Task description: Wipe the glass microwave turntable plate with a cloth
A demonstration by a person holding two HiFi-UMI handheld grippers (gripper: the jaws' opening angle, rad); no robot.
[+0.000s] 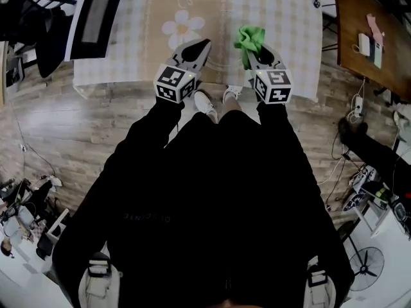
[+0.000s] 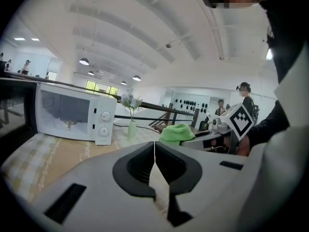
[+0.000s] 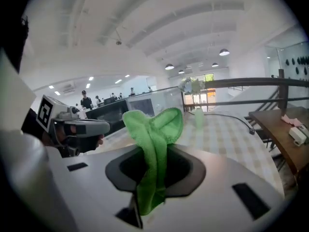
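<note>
Jaws of the right gripper (image 3: 154, 153) are clamped on a green cloth (image 3: 152, 129). The cloth is pinched in a bunched fold, with a lobe standing above the jaws and a tail hanging below. The left gripper (image 2: 154, 151) is closed with its jaws meeting, and nothing is held between them. Both grippers are held level near the front edge of a table (image 1: 289, 18) covered with a checked cloth.

A white microwave (image 2: 72, 117) stands further along the table on the left side, well apart from both grippers. A small vase of flowers (image 2: 131, 124) is placed just beside it. The glass turntable plate is not seen on the table. It is possibly inside the microwave, though the door window is too hazy for this to be confirmed. Wiping is judged not yet begun.

Risks noted:
- The cloth could be pulled out of the jaws under wiping pressure, since only a narrow fold is gripped.
- The glass plate could slip or be chipped if it is lifted out by smooth jaws.
- The vase could be knocked over during the reach to the microwave door.
</note>
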